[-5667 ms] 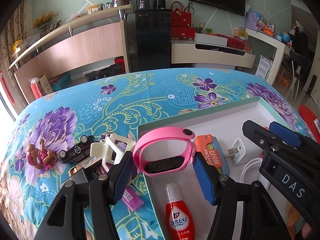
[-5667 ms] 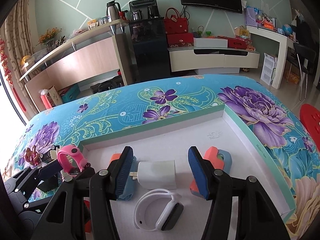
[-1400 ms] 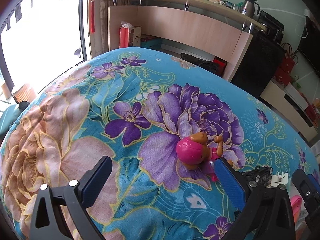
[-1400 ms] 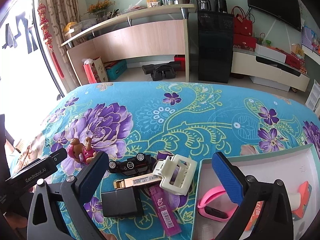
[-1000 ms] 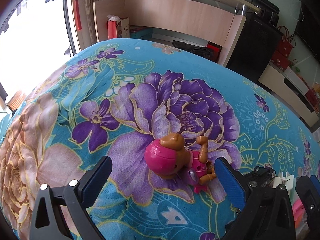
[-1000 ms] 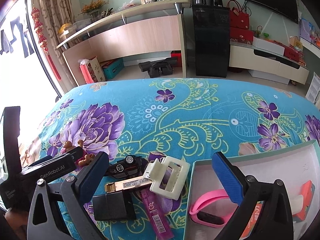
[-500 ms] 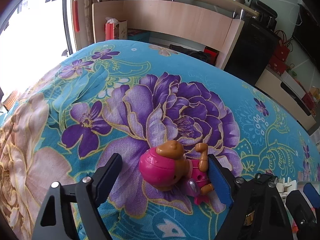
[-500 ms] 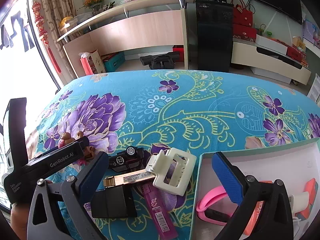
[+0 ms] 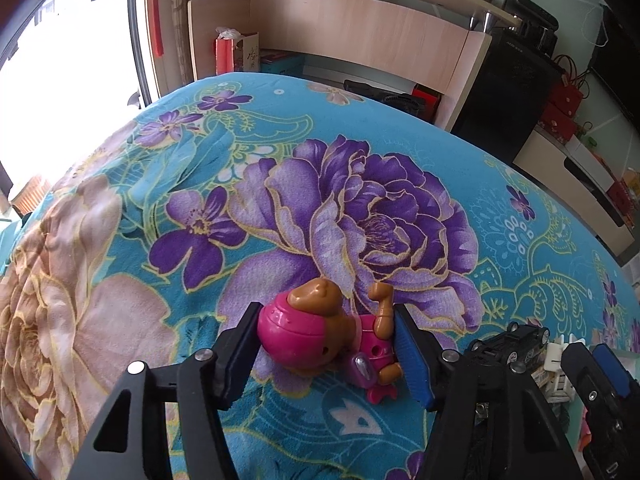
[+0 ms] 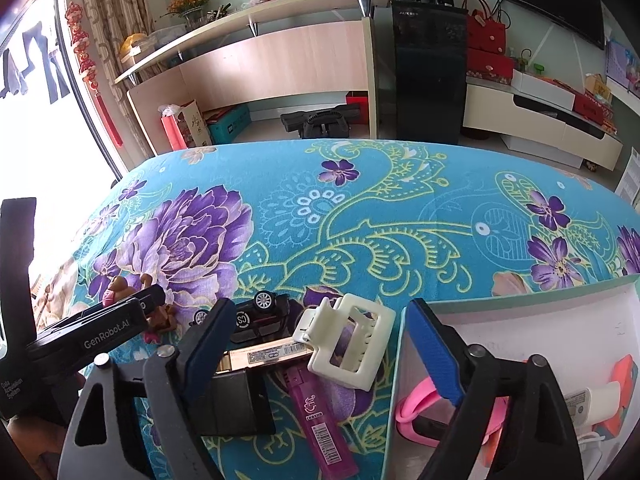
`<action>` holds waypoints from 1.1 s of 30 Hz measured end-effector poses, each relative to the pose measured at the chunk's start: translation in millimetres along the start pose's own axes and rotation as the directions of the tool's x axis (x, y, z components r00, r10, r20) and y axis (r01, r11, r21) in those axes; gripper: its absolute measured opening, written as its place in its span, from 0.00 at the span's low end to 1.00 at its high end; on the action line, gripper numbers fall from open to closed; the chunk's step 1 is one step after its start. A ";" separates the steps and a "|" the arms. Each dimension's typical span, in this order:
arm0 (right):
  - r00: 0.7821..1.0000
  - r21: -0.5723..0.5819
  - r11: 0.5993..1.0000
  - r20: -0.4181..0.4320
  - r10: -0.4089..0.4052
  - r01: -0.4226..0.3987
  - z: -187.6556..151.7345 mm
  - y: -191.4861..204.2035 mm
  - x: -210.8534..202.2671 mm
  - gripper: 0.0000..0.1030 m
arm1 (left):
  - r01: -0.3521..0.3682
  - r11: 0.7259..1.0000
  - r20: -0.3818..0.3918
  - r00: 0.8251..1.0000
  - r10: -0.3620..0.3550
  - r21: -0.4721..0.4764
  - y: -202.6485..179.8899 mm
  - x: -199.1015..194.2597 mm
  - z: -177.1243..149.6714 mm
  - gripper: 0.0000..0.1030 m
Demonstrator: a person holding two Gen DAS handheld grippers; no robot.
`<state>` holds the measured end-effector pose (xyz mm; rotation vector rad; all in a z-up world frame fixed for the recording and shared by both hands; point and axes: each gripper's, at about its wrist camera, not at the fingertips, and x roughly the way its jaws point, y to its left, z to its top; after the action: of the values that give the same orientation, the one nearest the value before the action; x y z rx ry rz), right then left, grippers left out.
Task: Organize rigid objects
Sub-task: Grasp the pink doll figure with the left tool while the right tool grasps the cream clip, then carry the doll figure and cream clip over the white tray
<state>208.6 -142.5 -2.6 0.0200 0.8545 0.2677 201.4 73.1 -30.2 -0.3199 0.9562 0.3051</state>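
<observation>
Step in hand, judged: pick-up of the pink-and-brown plastic puppy figurine (image 9: 320,336), lying on its side on the turquoise floral bedspread (image 9: 280,140), at the lower edge of the big purple peony print. Left gripper (image 9: 326,350) straddling the figurine, fingers (image 9: 412,356) drawn in against helmet and raised paw; contact appears made on both sides, full clamp not confirmed. Advice for a clean grip: squeeze across the round pink helmet and torso rather than the thin paw, since the curved shell could squirt out; keep low to the bedspread, then lift straight up before any sideways travel. Soft fabric under the figurine likely to give, so avoid pressing down. Just right of the figurine: black toy car (image 10: 256,312), cream plastic hair claw (image 10: 344,340), purple lighter (image 10: 320,428), black rectangular block (image 10: 236,404), all clustered, none touching the figurine as far as visible. Right gripper (image 10: 316,344) hovering over that cluster, fingers wide apart, holding nothing. White shallow box (image 10: 500,320) beyond the cluster, pink wristband (image 10: 420,404) inside; probable destination.
</observation>
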 end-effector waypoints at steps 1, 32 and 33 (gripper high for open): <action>1.000 0.002 1.000 -0.001 -0.002 0.002 -0.2 -0.3 0.3 0.75 | -0.002 1.000 -0.004 1.000 0.002 -0.005 1.8 -0.9 -0.3 0.64; 0.999 0.043 0.998 0.000 0.042 -0.042 -4.5 -2.0 -1.4 0.18 | 0.024 1.000 0.021 1.000 -0.024 0.008 -2.7 -29.2 -1.2 0.64; 0.999 0.046 0.998 0.014 0.048 -0.049 -3.0 -2.3 -6.2 0.18 | 0.028 1.000 0.027 0.999 -0.028 0.007 -2.9 -32.0 -0.6 0.64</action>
<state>203.0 -146.4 -0.3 0.0859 0.8484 0.2928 184.7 66.7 -3.5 -0.3221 0.9252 0.2797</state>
